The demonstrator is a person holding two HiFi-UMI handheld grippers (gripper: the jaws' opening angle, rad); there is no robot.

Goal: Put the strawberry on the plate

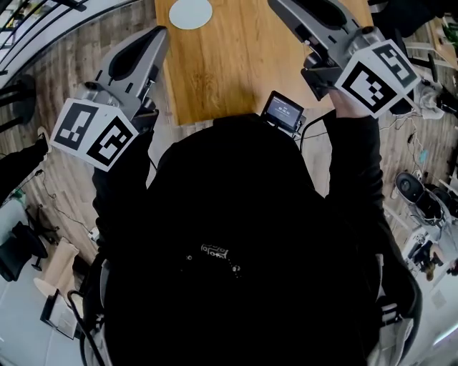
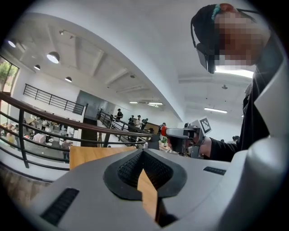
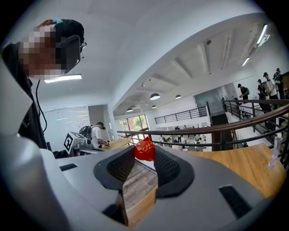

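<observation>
A red strawberry (image 3: 145,149) is pinched between the tips of my right gripper (image 3: 145,152), which is raised in the air and points level across the room. The left gripper view shows it from the side, the strawberry (image 2: 163,131) a red dot at the right gripper's (image 2: 166,132) tip. In the head view the right gripper (image 1: 278,6) reaches over the table's right part, its tips at the frame's top edge. A round pale plate (image 1: 191,12) lies at the far middle of the wooden table (image 1: 236,64). My left gripper (image 2: 143,153) is shut and empty, held beside the table's left edge (image 1: 159,32).
A small screen device (image 1: 283,111) sits at the table's near edge. Wood-plank floor surrounds the table, with cables and chairs at both sides. A dark railing (image 3: 235,124) and people standing farther off fill the background of both gripper views.
</observation>
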